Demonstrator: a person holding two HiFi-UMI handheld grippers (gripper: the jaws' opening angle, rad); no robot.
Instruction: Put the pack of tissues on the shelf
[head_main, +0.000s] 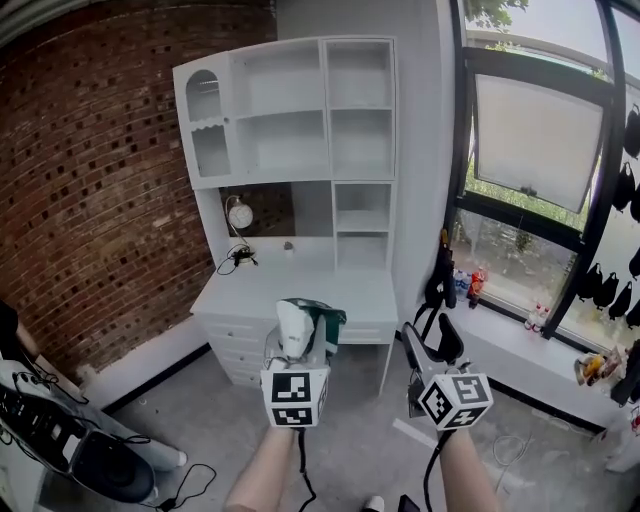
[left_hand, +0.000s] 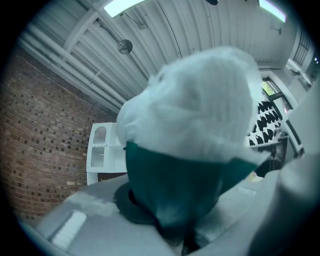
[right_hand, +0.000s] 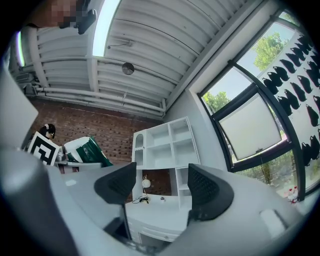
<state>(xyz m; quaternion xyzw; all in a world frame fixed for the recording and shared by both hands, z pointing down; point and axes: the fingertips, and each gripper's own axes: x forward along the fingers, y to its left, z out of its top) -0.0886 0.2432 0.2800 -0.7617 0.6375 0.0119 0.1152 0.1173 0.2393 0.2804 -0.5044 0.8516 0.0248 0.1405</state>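
Observation:
My left gripper (head_main: 303, 345) is shut on the white and green pack of tissues (head_main: 306, 326), held up in front of the white desk (head_main: 300, 295). In the left gripper view the pack of tissues (left_hand: 195, 145) fills most of the picture between the jaws. My right gripper (head_main: 433, 350) stands open and empty to the right of it; its pads (right_hand: 207, 192) frame the white shelf unit (right_hand: 167, 145). The shelf unit (head_main: 300, 110) rises above the desk against the wall, its compartments bare. From the right gripper view the pack (right_hand: 90, 151) shows at the left.
A small round clock (head_main: 239, 213) and a dark cable (head_main: 238, 258) sit on the desk's back left. A brick wall (head_main: 90, 190) lies left, a window sill (head_main: 520, 340) with small items right. Black equipment and cables (head_main: 70, 440) lie on the floor at lower left.

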